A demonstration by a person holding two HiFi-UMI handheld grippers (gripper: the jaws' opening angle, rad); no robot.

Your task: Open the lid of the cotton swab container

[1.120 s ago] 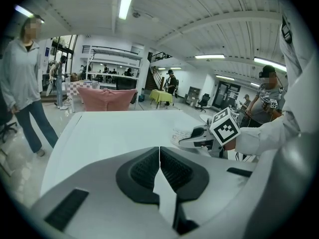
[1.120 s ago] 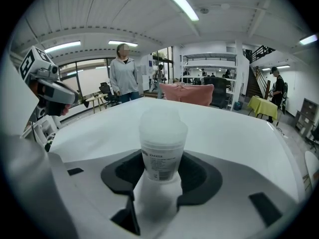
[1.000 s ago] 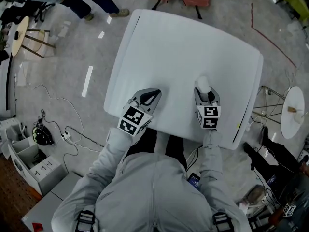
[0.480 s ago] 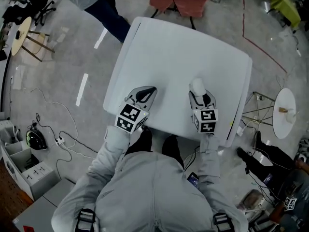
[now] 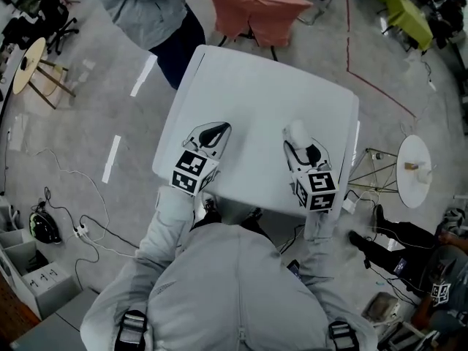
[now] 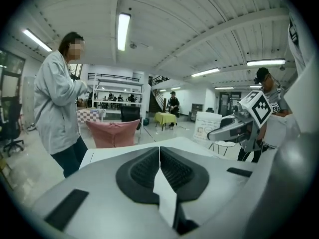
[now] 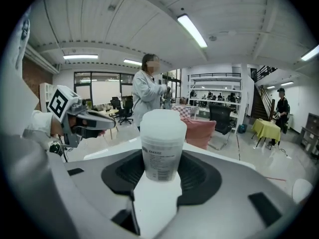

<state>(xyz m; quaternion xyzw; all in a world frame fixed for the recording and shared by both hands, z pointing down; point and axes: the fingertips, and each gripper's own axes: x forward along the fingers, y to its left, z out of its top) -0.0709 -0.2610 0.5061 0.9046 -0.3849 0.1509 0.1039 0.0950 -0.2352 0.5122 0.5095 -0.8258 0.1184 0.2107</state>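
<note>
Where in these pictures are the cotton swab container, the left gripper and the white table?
cotton swab container (image 7: 160,158), right gripper view, on its labelled side wall.
left gripper (image 6: 159,153), left gripper view, where its shut tips meet.
table (image 5: 263,79), head view, bare far part of its top.

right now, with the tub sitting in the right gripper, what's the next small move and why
Probably open the left gripper and bring it across to the lid. The right gripper grips the cotton swab container by its body, the lid is on, and the left jaws are shut on nothing, off to the side above the table.
</note>
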